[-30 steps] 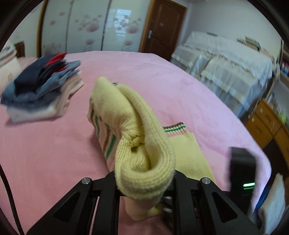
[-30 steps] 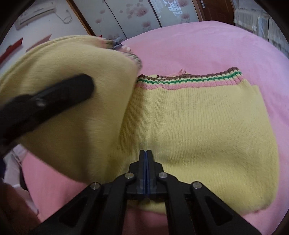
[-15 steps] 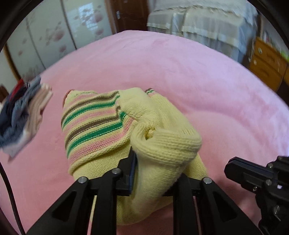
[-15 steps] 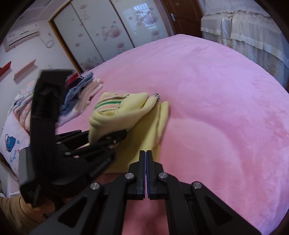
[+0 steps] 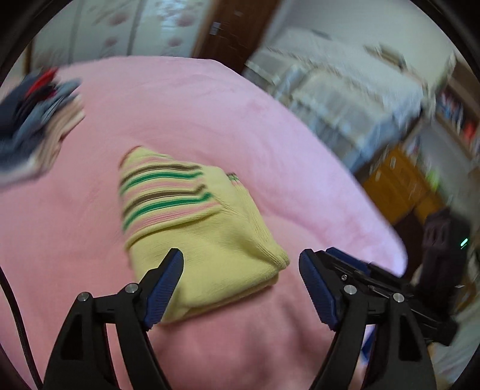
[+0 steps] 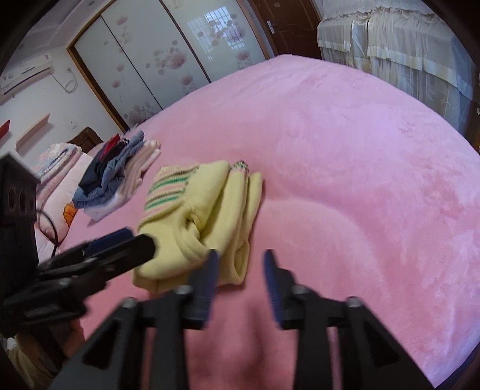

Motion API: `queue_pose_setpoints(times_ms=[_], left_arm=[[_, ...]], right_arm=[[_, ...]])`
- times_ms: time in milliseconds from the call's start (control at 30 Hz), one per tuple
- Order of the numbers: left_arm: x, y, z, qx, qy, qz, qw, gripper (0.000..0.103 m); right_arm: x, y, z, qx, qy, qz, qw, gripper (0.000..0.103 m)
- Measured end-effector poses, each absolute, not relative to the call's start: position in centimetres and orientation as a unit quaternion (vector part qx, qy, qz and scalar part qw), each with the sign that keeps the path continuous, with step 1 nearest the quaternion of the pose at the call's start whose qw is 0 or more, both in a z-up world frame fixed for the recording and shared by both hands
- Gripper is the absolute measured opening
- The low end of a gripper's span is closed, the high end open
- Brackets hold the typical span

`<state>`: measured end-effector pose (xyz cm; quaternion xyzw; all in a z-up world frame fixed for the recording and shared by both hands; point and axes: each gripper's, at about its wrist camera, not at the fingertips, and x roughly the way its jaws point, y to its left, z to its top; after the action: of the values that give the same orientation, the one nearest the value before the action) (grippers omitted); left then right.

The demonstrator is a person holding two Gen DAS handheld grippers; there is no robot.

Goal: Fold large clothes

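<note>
A pink plush blanket (image 6: 345, 156) covers the bed, filling most of both views. Behind the bed stands a wardrobe (image 6: 168, 57) with frosted sliding doors printed with pink flowers, beside a dark wooden door (image 6: 288, 24). A second bed (image 5: 354, 90) under a pale lace-edged cover lies past the blanket's far right edge, and an orange-brown drawer cabinet (image 5: 399, 183) stands near it. An air conditioner (image 6: 27, 72) hangs on the wall at far left; any lettering on it is too small to read.

Toward the left edge of the bed sits a stack of folded clothes (image 6: 117, 177) in navy, denim blue, red and pale pink. Just beside it, nearer the camera, lies the sweater (image 5: 198, 228), yellow knit with green, brown and pink stripes, folded into a compact bundle and resting flat on the blanket.

The left tongs (image 5: 240, 285) have just been opening and stand spread wide, hovering over the near edge of the sweater; their blue pads (image 5: 163, 289) press on nothing. The right tongs (image 6: 240, 276) have also just been opening and are partly spread, with only pink blanket showing between them, just beside the sweater's near right corner. No brand or label can be read on any garment.
</note>
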<state>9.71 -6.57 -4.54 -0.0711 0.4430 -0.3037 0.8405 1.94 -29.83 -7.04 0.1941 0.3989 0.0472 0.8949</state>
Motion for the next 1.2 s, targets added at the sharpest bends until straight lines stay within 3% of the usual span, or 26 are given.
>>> queue_pose_setpoints(times_ms=[233,433,467,500,533,567,600,733,867,967,1133,1200], left_arm=[[11.3,-1.9,-7.1,-0.073,0.481,-0.193,0.852,0.077],[12.7,-2.8,-9.0,-0.041,0.483,-0.192,0.853,0.076],[13.0,-3.4,-9.1,-0.030,0.483,-0.194,0.853,0.072],[13.2,-3.9,-9.2,-0.020,0.482,-0.197,0.853,0.058],[13.6,-4.6,-9.3,-0.008,0.484,-0.200,0.852,0.038],[13.8,-5.2,-9.5,0.006,0.490,-0.199,0.848,0.029],[14.0,-5.6,-9.5,0.009,0.493,-0.200,0.847,0.027],[12.9,-7.0,-9.7,0.044,0.472,-0.208,0.855,0.025],[11.4,-8.2,-11.3,0.094,0.466,-0.209,0.854,0.024],[11.0,-8.4,-11.1,0.111,0.457,-0.211,0.857,0.025],[10.9,-7.4,-9.1,0.084,0.464,-0.244,0.848,0.049],[10.7,-6.9,-7.8,0.062,0.454,-0.262,0.849,0.051]], right_arm=[[3.8,-27.6,-5.0,0.171,0.384,0.093,0.903,0.045],[7.5,-24.6,-6.9,0.146,0.436,0.111,0.881,0.043],[8.1,-24.3,-7.7,0.143,0.452,0.110,0.873,0.040],[8.5,-24.2,-8.3,0.139,0.463,0.106,0.869,0.020],[8.8,-24.2,-9.0,0.134,0.474,0.102,0.864,0.013],[8.9,-24.6,-9.5,0.143,0.478,0.097,0.861,0.013],[8.6,-25.2,-9.5,0.159,0.471,0.096,0.863,0.012],[5.5,-27.8,-8.9,0.229,0.415,0.089,0.876,0.012],[4.3,-28.5,-13.9,0.266,0.461,0.061,0.845,0.012],[3.8,-28.5,-14.2,0.271,0.455,0.061,0.846,0.012],[4.5,-27.8,-11.8,0.235,0.464,0.068,0.851,0.021],[4.7,-27.7,-10.4,0.219,0.455,0.072,0.860,0.029]])
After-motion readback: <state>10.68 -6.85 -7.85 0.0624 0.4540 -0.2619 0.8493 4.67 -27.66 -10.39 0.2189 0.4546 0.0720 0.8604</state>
